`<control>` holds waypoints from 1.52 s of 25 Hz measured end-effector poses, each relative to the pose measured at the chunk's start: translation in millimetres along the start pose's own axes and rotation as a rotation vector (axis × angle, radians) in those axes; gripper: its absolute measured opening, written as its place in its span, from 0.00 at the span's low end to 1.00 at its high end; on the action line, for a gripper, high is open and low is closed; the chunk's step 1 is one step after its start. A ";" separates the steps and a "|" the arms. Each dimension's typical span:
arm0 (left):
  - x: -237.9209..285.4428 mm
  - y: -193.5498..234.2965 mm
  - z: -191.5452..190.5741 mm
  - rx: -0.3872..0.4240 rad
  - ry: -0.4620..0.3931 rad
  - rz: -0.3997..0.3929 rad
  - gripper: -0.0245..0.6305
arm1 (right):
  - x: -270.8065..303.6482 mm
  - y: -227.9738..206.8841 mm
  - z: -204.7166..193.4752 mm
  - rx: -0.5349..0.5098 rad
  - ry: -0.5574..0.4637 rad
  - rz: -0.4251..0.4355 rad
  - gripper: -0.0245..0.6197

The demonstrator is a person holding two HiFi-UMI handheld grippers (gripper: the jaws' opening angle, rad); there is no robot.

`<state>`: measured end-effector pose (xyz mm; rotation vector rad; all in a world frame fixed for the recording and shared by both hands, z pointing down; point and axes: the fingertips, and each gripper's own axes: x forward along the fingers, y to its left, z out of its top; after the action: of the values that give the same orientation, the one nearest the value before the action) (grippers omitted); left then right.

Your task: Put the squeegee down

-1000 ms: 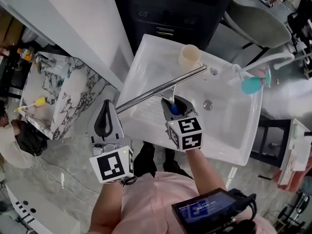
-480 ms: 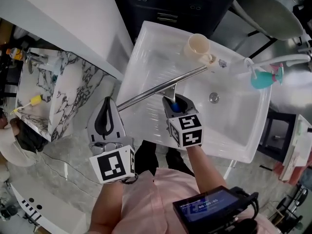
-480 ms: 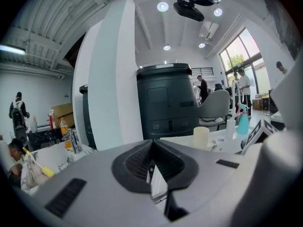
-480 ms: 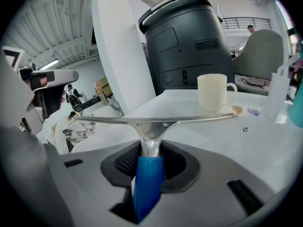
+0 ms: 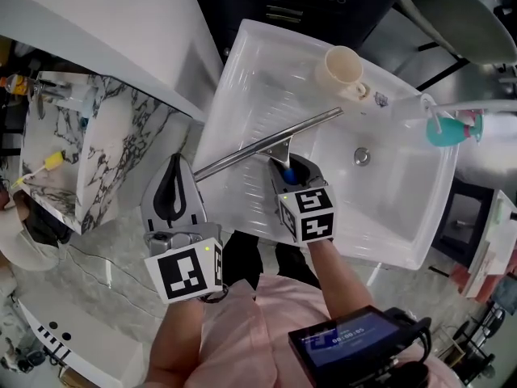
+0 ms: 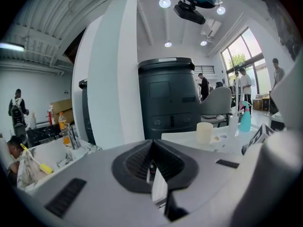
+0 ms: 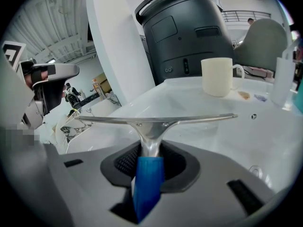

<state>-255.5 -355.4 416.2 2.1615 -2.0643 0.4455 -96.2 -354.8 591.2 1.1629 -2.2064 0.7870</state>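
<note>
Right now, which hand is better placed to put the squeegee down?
Right. The right gripper holds the squeegee by its blue handle over the sink; the left gripper is shut and empty, beside the sink.

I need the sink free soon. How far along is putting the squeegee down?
Done: the squeegee is over the white sink. In hand: the right gripper is shut on its blue handle, blade apparently above the basin. Remaining: set it down and open the jaws. The left gripper is shut and empty.
</note>
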 end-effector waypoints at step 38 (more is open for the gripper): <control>-9.0 -17.1 28.9 -0.044 -0.071 -0.012 0.05 | -26.9 6.7 20.7 -0.060 0.052 0.022 0.32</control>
<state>-235.0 -353.9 388.1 2.1935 -2.0754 0.3230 -92.2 -351.3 557.0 1.0792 -2.1877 0.7462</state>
